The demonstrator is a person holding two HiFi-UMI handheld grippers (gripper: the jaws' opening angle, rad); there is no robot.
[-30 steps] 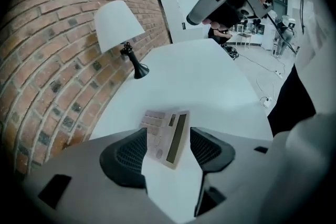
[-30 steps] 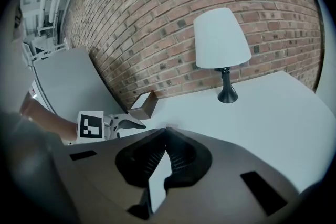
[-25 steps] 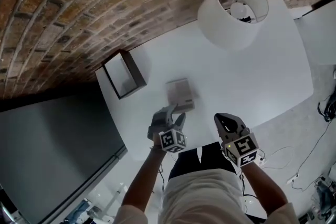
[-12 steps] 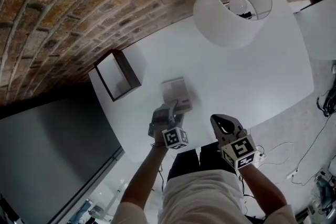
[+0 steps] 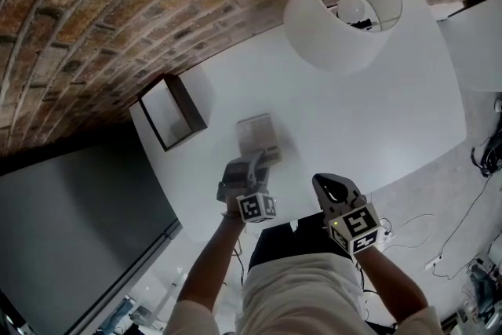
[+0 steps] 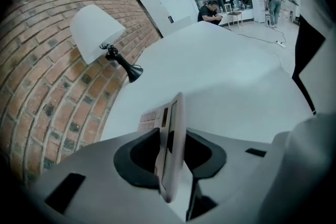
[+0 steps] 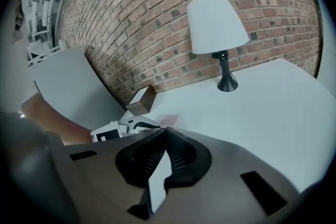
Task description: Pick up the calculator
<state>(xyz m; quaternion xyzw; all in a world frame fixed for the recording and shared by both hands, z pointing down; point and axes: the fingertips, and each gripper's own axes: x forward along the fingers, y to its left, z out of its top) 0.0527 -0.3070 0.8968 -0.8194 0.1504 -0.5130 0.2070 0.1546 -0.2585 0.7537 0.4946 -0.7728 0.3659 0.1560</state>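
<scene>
The calculator (image 5: 257,136), a flat grey slab, lies on the white table (image 5: 376,106) in front of me. My left gripper (image 5: 251,165) is at its near edge. In the left gripper view the calculator (image 6: 173,128) stands edge-on between the black pads (image 6: 144,152), and the jaws are closing round it with a thin dark gap still on one side. My right gripper (image 5: 329,186) hovers off the table's near edge to the right, its jaws together on nothing. From the right gripper view (image 7: 164,134) the calculator (image 7: 167,120) and left gripper (image 7: 131,124) show ahead.
A white-shaded lamp (image 5: 341,0) on a black stand stands at the back right by the brick wall. An open brown box (image 5: 172,112) sits at the table's left corner. A dark grey panel (image 5: 70,223) lies left of the table.
My left gripper has moved forward and down onto the calculator's near edge, and its jaws have narrowed around it. The right gripper has stayed put.
</scene>
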